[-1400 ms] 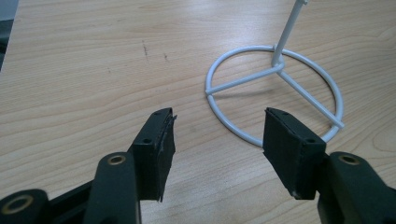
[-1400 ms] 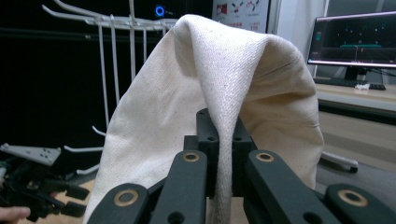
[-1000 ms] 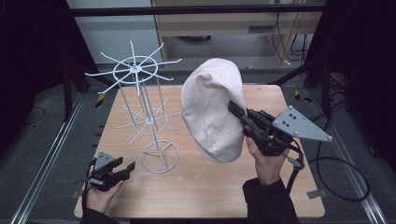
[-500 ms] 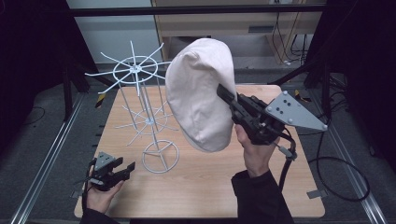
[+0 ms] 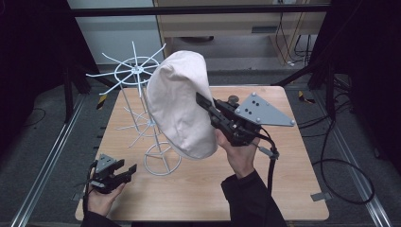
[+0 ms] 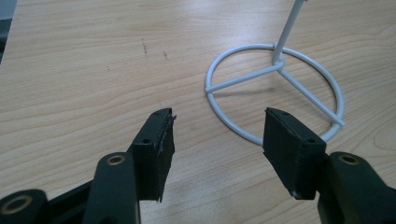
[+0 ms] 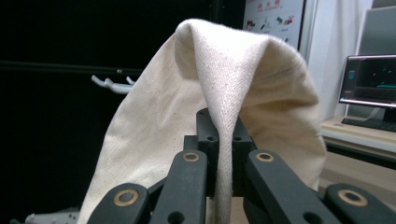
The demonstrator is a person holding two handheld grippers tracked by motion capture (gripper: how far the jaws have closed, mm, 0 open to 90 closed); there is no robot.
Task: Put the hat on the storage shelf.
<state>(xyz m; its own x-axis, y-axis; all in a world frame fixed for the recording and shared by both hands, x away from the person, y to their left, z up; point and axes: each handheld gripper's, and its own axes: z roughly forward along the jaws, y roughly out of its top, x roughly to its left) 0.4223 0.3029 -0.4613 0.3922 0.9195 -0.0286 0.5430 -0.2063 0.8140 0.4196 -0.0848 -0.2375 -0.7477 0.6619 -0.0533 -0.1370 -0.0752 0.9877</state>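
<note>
Cream cloth hat [image 5: 178, 101] sits clamped in our right tongs [image 5: 213, 109], white wire rack [image 5: 137, 73] at ten o'clock; left tongs [image 5: 124, 171] gape, idle.

The hat [image 5: 179, 106] is plain cream cloth with a fine weave. The wire stand [image 5: 142, 94] is white. The table [image 5: 293, 184] is light wood with grain. Both grippers are black.
</note>
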